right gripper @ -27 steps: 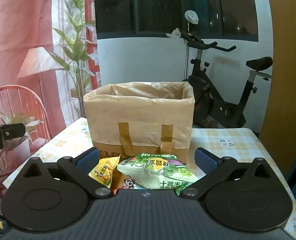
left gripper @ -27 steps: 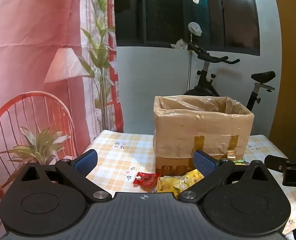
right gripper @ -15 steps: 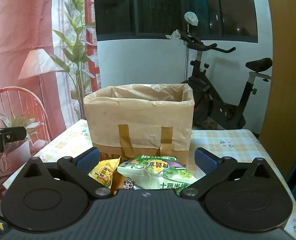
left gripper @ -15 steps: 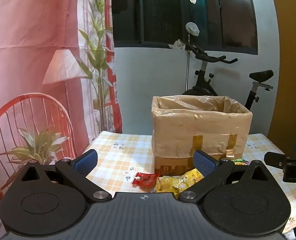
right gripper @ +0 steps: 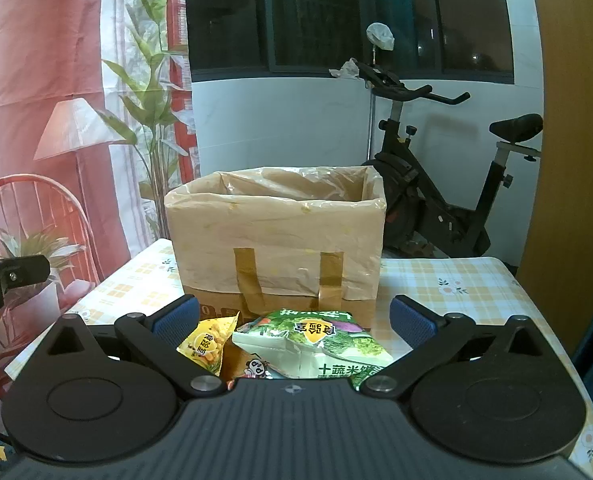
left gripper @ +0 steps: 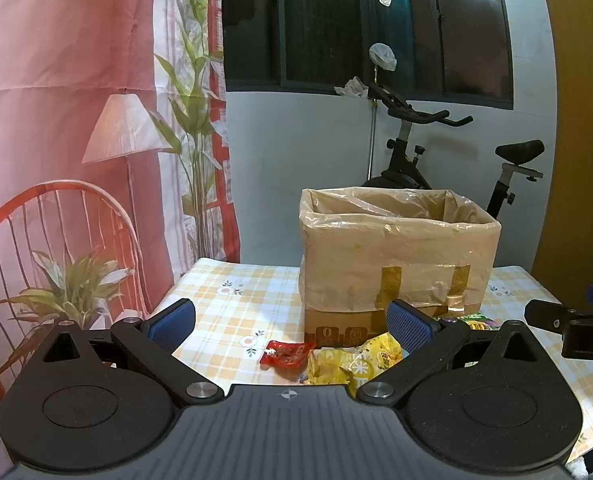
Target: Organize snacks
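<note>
A cardboard box lined with a translucent plastic bag, the bag's edge folded over the rim and fixed to the front wall by two strips of brown tape, stands upright on a table covered in a yellow-and-white checked cloth with small flower prints. The snacks lie on the cloth in front of the box. Left wrist view: a small red packet lies flat just beside a crumpled yellow packet, both near the box's front wall; a green packet shows only as a sliver past the right finger.

Right wrist view: the same group appears as a yellow packet at left, a large green-and-white vegetable-print packet at centre, and between and beneath them an orange packet with a cartoon face, mostly covered.

The left gripper is spread wide, its blue-padded fingers clear of every object and holding nothing; the red and yellow packets lie between and slightly below the fingertips. The right gripper is likewise spread wide and empty, blue pads apart from the packets; the green-and-white packet sits centred between the fingers, the yellow one close to the left pad. Each gripper's tip is visible at the edge of the other's view.
</note>
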`<state>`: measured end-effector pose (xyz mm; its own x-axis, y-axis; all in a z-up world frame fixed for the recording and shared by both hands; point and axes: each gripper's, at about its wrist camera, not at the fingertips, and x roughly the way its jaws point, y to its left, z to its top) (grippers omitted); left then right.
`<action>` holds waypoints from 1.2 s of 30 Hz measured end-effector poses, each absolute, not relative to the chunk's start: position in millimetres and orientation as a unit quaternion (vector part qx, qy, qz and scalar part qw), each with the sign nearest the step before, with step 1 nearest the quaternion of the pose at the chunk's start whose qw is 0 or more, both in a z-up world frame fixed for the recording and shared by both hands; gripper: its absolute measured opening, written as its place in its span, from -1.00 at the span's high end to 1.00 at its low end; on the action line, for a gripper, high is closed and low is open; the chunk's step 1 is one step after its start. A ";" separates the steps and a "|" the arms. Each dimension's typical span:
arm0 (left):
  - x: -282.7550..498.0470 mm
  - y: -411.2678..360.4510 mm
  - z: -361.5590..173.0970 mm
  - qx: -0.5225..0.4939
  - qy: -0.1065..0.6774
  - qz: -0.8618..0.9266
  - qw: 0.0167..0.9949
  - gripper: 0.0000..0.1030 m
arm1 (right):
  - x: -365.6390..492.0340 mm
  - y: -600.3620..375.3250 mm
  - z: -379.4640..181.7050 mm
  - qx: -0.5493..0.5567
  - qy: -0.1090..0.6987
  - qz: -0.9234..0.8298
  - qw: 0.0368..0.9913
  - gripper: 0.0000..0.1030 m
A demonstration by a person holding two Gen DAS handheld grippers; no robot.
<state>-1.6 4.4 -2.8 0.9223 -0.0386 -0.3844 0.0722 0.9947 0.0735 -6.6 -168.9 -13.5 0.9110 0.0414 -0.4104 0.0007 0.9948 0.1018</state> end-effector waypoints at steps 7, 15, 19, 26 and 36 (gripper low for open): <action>-0.5 7.0 -4.1 0.037 0.198 -0.032 0.979 -0.99 | -6.0 -168.4 -14.5 0.048 0.214 0.011 0.976 -1.00; -1.7 7.5 -5.2 0.032 0.199 -0.037 0.979 -0.99 | -4.8 -168.1 -16.5 0.050 0.216 0.010 0.975 -1.00; -1.1 8.4 -5.9 0.031 0.200 -0.038 0.979 -0.99 | -4.7 -168.2 -16.7 0.050 0.216 0.010 0.975 -1.00; -1.1 8.0 -6.5 0.028 0.201 -0.038 0.978 -0.99 | -5.0 -168.1 -16.9 0.050 0.216 0.010 0.975 -1.00; -1.1 7.5 -7.6 0.028 0.202 -0.038 0.978 -0.99 | -4.7 -167.8 -17.5 0.050 0.217 0.009 0.975 -1.00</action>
<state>-1.1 7.5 -7.6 0.9155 -0.0635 -0.3972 0.0858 0.9956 0.0388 -4.7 -167.8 -17.5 0.9060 0.0402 -0.4214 0.0034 0.9948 0.1022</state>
